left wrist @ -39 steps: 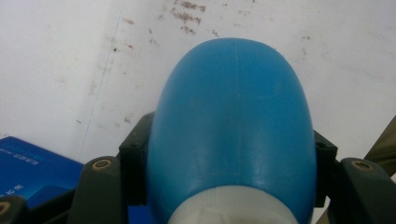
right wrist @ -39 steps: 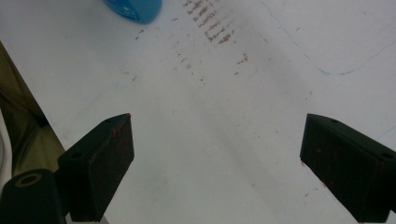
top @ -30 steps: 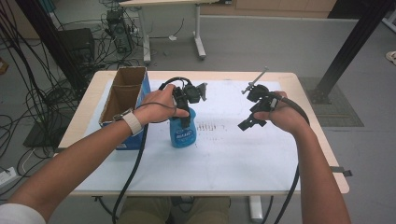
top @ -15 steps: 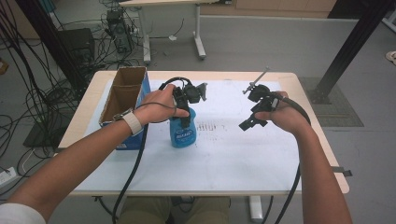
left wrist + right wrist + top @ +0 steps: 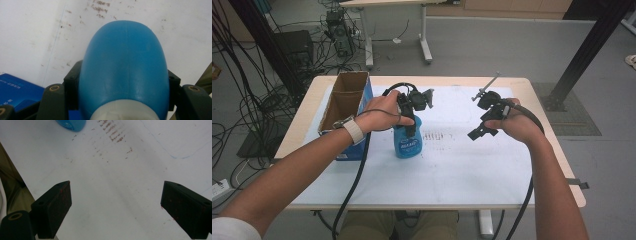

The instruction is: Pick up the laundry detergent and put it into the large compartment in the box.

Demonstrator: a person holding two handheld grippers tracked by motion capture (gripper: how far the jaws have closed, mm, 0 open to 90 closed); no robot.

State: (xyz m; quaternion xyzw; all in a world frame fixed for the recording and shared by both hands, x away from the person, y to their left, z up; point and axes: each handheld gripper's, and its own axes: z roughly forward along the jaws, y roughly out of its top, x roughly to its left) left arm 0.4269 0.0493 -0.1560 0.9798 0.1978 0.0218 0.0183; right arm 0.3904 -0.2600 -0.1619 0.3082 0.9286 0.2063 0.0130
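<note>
A blue plastic bottle (image 5: 407, 143) with a white label stands upright on the white table sheet (image 5: 452, 170), left of centre. My left gripper (image 5: 410, 116) comes down over its top and is shut on it. In the left gripper view the black jaws clamp both sides of the bottle's rounded blue shoulder (image 5: 125, 62), just above its white neck. My right gripper (image 5: 478, 131) is held in the air over the right half of the table, apart from the bottle. Its jaws stand wide open in the right gripper view (image 5: 115, 207) with only bare sheet between them. The bottle's base (image 5: 71, 124) shows at that view's top edge.
An open cardboard box (image 5: 343, 100) with a blue printed side (image 5: 17, 87) stands at the table's left edge, close to my left forearm. Brown smudges (image 5: 437, 136) mark the sheet right of the bottle. Cables trail from both grippers toward the front edge.
</note>
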